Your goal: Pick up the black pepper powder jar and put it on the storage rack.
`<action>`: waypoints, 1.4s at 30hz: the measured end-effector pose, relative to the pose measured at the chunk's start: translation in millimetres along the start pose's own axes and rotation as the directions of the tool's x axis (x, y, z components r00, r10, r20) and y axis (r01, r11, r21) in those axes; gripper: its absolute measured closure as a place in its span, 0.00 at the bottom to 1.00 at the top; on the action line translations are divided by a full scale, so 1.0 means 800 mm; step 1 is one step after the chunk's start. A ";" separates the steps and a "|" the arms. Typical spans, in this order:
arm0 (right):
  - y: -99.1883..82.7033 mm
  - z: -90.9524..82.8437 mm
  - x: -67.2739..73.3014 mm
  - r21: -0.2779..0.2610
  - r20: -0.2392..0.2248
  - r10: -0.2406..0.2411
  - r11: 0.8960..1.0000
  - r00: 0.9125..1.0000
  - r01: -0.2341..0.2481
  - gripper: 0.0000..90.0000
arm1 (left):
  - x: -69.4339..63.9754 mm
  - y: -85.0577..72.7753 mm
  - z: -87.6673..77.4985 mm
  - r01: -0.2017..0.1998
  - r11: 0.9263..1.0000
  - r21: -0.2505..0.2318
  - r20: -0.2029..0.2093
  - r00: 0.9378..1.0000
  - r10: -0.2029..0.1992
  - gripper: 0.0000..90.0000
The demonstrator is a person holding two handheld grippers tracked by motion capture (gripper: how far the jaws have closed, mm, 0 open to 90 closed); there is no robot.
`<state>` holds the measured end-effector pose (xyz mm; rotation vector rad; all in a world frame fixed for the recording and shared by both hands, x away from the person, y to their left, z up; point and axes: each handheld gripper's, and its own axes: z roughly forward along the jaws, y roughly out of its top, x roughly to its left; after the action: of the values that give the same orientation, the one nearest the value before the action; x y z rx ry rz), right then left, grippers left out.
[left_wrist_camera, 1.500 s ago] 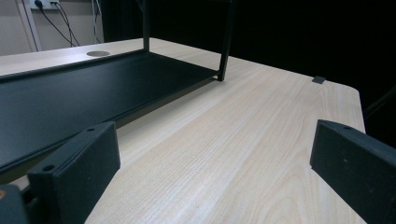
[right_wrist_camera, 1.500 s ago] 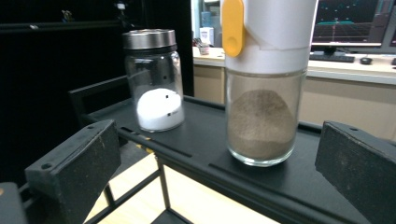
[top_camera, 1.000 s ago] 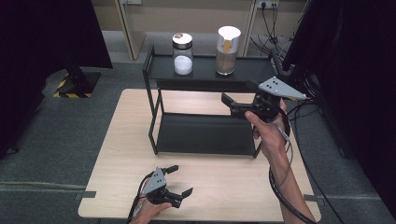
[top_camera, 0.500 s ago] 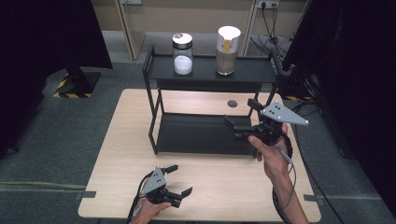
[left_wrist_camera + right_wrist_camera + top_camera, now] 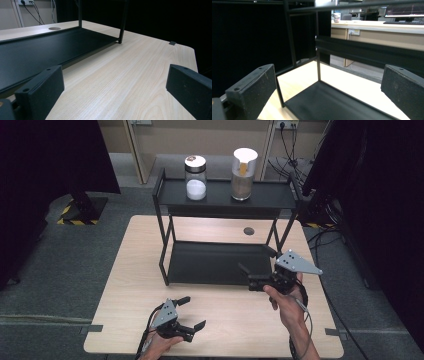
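Note:
A black two-tier shelf (image 5: 225, 195) stands at the back of the wooden table (image 5: 135, 270). On its top tier are a short jar with white contents (image 5: 195, 179) and a taller white-lidded jar with brown contents (image 5: 243, 169). My right gripper (image 5: 256, 260) hovers open at the front right corner of the lower tier (image 5: 210, 262), nothing between its jaws. Its own view looks across the lower tier (image 5: 332, 105) under the top tier (image 5: 372, 52), and the right gripper (image 5: 327, 90) is wide open. My left gripper (image 5: 192, 312) rests open low over the table near the front edge. In its own view the left gripper (image 5: 115, 87) is empty above the bare table (image 5: 140, 62).
A round cable hole (image 5: 248, 231) sits in the table behind the shelf. Cables (image 5: 320, 215) trail on the floor at the back right. Dark curtains stand on both sides, and a yellow-striped base (image 5: 75, 215) lies on the floor at the left.
My right gripper has dropped from beside the shelf's top tier down and toward me, to the front right of the lower tier. The left gripper has stayed put.

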<state>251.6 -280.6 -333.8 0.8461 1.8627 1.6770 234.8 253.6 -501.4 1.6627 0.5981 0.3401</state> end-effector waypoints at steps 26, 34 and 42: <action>-0.072 -0.022 0.010 0.032 -0.033 0.021 0.999 0.999 -0.020 0.00 | -0.001 0.000 0.000 0.000 1.000 -0.002 -0.005 1.000 0.000 0.01; -0.094 -0.032 0.011 0.029 -0.025 0.032 0.999 0.999 -0.032 0.00 | 0.000 0.000 -0.001 0.001 1.000 -0.002 -0.008 1.000 -0.001 0.01; -0.122 -0.035 0.017 0.054 -0.017 0.046 0.998 0.999 -0.045 0.00 | 0.000 0.000 -0.002 0.001 1.000 -0.006 -0.011 1.000 -0.001 0.01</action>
<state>210.0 -295.2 -426.7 0.9040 1.9224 1.6733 233.8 254.5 -501.2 1.6557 0.6057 0.3498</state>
